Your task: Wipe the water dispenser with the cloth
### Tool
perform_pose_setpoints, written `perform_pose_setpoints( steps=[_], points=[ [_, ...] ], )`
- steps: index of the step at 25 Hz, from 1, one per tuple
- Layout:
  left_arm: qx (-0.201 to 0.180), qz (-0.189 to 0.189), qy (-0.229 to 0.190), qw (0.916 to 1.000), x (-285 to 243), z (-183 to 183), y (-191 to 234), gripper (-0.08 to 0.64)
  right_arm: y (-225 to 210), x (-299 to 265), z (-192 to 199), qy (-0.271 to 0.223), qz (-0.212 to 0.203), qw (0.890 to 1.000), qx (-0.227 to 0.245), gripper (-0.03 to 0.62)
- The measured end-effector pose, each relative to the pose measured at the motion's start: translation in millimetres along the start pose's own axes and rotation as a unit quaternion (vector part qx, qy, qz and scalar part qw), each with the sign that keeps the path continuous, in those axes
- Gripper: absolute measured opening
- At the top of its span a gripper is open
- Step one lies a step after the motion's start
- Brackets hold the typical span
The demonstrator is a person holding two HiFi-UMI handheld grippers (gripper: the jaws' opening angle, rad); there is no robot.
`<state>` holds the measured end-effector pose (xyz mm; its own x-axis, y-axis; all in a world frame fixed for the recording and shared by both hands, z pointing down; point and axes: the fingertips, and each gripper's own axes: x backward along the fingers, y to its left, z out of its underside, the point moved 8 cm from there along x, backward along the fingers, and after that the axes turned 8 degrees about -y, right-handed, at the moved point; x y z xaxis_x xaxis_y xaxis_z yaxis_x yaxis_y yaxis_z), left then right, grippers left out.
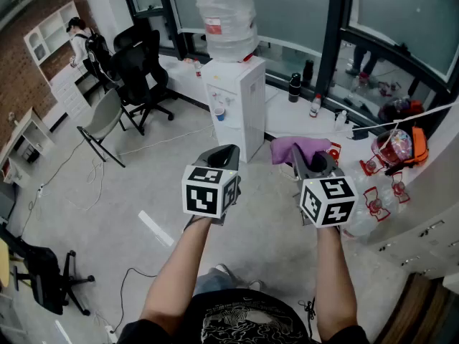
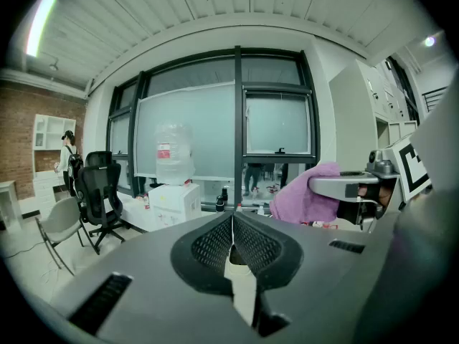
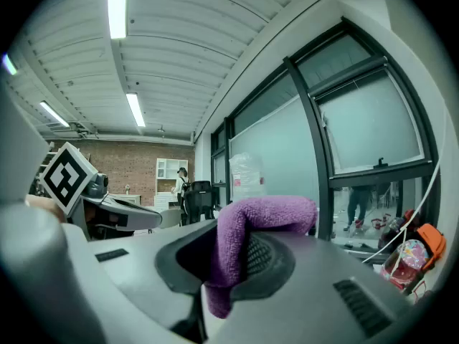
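Head view: the left claw (image 1: 228,153) and right claw (image 1: 307,156) are held side by side over the grey floor (image 1: 122,213). The purple cloth (image 1: 295,147) sits at the right claw's tip, its long axis running left to right. The water dispenser (image 1: 233,106) stands upright just beyond them against the window ledge (image 1: 301,117), 1 big bottle (image 1: 228,20) on top, taps facing near-left. There is open floor between claws and dispenser; a black office chair (image 1: 140,70) stands further left.

Left gripper view: the left claw (image 2: 232,224) has its 2 jaws pressed together, empty. The dispenser (image 2: 172,203) is far left of centre, well apart. The cloth (image 2: 305,196) shows on the right, bunched at the right claw's tip.

Right gripper view: the right claw (image 3: 240,253) is clamped on the cloth (image 3: 265,217). 1 end hangs down between the jaws, and the rest folds over the right jaw. The bottle (image 3: 247,178) rises behind it.
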<state>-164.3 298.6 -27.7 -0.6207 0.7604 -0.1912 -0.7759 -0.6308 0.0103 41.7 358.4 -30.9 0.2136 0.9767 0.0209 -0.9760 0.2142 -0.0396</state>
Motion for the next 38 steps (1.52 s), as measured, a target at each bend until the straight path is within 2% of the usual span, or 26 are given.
perform_pose_setpoints(
  steps=[8,14,20,30,38],
  points=[
    [0.003,0.005,0.002,1.0000,-27.8,0.7,3.3,0.028,-15.6,-14.0,7.8,0.009,0.005,1.000,-0.008,0.048],
    [0.003,0.012,0.004,0.9999,-64.8,3.9,24.1,0.028,-24.4,-50.1,15.0,0.016,0.006,1.000,-0.006,0.046],
    [0.011,0.013,0.004,0.9999,-122.0,0.1,66.4,0.028,-40.9,-117.2,19.9,0.021,0.004,1.000,-0.001,0.046],
    [0.009,0.028,0.017,0.9994,-234.5,-28.7,150.6,0.028,-72.6,-257.9,9.5,0.033,0.013,0.999,-0.007,0.046],
    [0.016,0.042,0.026,0.9987,-287.1,-33.9,195.0,0.028,-81.5,-324.9,13.4,0.047,0.020,0.999,-0.011,0.046]
  ],
)
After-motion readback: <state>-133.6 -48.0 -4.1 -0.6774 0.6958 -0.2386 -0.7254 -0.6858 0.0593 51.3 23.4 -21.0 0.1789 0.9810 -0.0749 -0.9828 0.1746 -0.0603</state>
